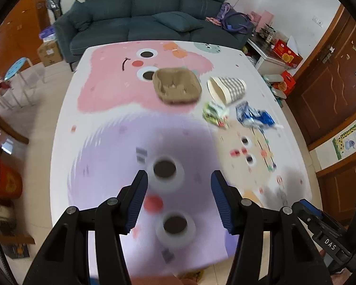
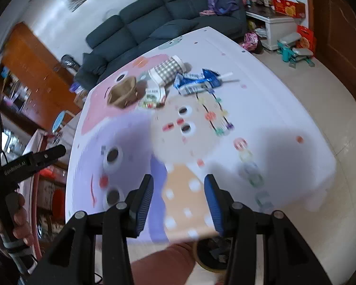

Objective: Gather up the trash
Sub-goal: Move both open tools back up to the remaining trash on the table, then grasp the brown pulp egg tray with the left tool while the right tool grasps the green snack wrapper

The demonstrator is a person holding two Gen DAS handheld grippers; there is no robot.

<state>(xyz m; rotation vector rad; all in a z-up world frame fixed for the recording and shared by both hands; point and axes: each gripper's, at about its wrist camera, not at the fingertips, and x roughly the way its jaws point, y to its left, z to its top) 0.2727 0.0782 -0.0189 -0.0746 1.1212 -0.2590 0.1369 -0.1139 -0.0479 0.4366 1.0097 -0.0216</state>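
Hovering fingers, left gripper (image 1: 179,178): standing apart over the near purple print of the table (image 1: 66,128), nothing lying between them.
Right gripper (image 2: 178,182): fingers likewise spread and gripping nothing, pointing down over the near table edge.
Left hand (image 2: 16,223): showing at the right view's left edge, clasping its gripper's handle.
Trash, far half of table: brown paper tray (image 1: 176,86) lying nearest the pink print; green wrapper (image 1: 216,114) sitting just in front of the checked paper cup (image 1: 227,87), which is lying on its side; blue wrapper (image 1: 254,116) resting beside them.
Beyond: dark sofa (image 1: 154,11) standing behind the table.
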